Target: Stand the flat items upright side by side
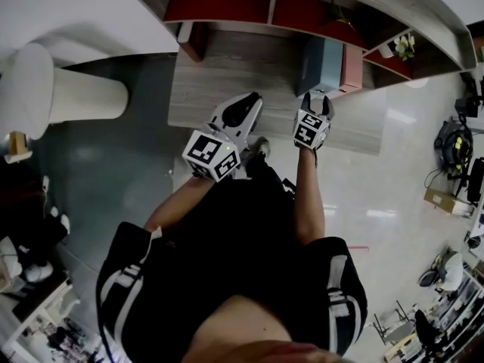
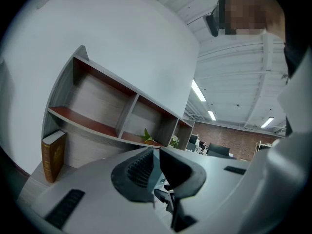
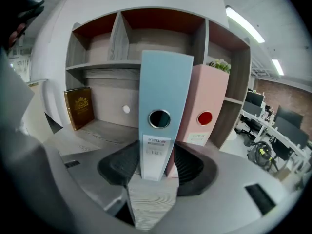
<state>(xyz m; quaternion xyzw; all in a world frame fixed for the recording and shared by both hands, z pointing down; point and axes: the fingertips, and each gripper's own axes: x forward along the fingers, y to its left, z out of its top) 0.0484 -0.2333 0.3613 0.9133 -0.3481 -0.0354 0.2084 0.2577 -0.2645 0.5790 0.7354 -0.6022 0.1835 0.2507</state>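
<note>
A light blue binder (image 3: 163,91) stands upright on the wooden desk (image 1: 219,82), with a pink binder (image 3: 207,106) upright against its right side. My right gripper (image 3: 157,150) has its pads against both sides of the blue binder's lower spine. In the head view the right gripper (image 1: 316,103) meets the blue binder (image 1: 318,66) from the front, with the pink binder (image 1: 352,66) beside it. A brown book (image 3: 79,107) stands at the desk's far left. My left gripper (image 1: 248,104) hovers over the desk's middle, its jaws (image 2: 156,152) nearly together with nothing between them.
A shelf unit with red-brown boards (image 1: 227,6) runs along the back of the desk. A small potted plant (image 1: 404,45) sits in a right compartment. A white rounded seat (image 1: 45,89) stands on the floor to the left. Office clutter lies at the far right.
</note>
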